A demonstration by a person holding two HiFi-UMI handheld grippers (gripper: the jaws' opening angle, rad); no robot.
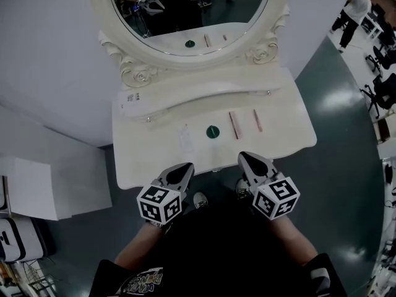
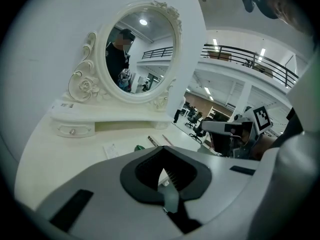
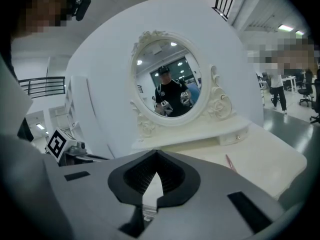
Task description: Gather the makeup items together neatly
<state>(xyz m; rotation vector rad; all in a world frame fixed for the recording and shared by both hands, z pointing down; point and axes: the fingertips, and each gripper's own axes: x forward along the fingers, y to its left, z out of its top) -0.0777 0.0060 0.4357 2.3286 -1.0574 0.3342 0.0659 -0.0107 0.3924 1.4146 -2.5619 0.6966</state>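
On the white vanity table lie a flat white sachet, a small round green item, a brownish stick and a thin pink pencil, spread in a row and apart from each other. The left gripper hovers at the table's front edge, below the sachet, shut and holding nothing. The right gripper hovers at the front edge below the two sticks, also shut and holding nothing. The left gripper view shows the sachet and the green item beyond the left gripper. The right gripper view shows the pink pencil right of the right gripper.
An oval mirror in an ornate white frame stands at the back of the table, above a raised shelf with small drawers. White boxes sit on the floor to the left. Office chairs and a person stand far to the right.
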